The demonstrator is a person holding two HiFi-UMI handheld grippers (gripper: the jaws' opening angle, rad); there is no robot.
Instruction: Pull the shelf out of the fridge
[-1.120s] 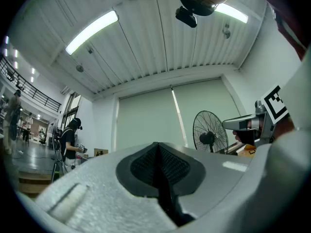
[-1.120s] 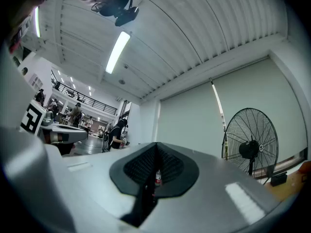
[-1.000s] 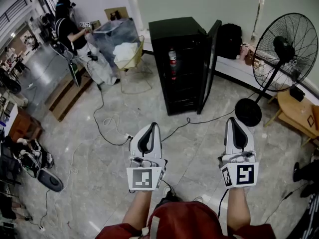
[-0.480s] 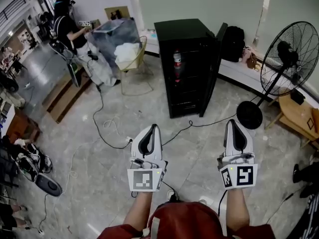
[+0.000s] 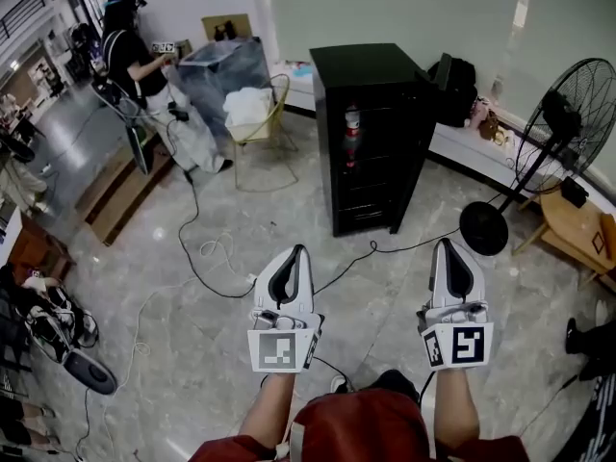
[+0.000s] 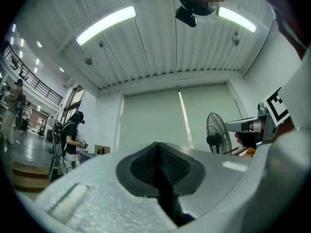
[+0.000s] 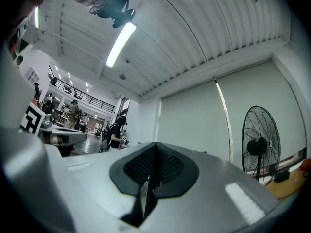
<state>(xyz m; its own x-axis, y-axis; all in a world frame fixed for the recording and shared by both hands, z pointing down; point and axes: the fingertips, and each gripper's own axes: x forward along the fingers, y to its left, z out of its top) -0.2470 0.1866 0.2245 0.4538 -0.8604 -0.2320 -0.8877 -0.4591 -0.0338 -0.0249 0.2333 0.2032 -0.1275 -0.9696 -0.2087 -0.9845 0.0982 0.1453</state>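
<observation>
A small black fridge (image 5: 371, 133) stands on the marble floor ahead, its door (image 5: 426, 133) swung open to the right. Dark shelves show inside, with a red-labelled bottle (image 5: 351, 133) on an upper one. My left gripper (image 5: 287, 264) and right gripper (image 5: 450, 255) are held side by side well short of the fridge, both pointing towards it. Both are shut with nothing between the jaws. In the left gripper view the left gripper (image 6: 158, 157) tilts up at the ceiling; so does the right gripper (image 7: 154, 158) in the right gripper view.
A standing fan (image 5: 568, 114) is right of the fridge, a wooden stool (image 5: 577, 224) beyond it. Cables (image 5: 207, 248) trail over the floor on the left. A person (image 5: 144, 65) stands at a covered table far left, beside a chair (image 5: 258, 114). Shoes (image 5: 58, 320) lie at left.
The view has shifted so the fridge now sits further right and slightly lower, with its door seen more edge-on. Both grippers stay shut, held about the same.
</observation>
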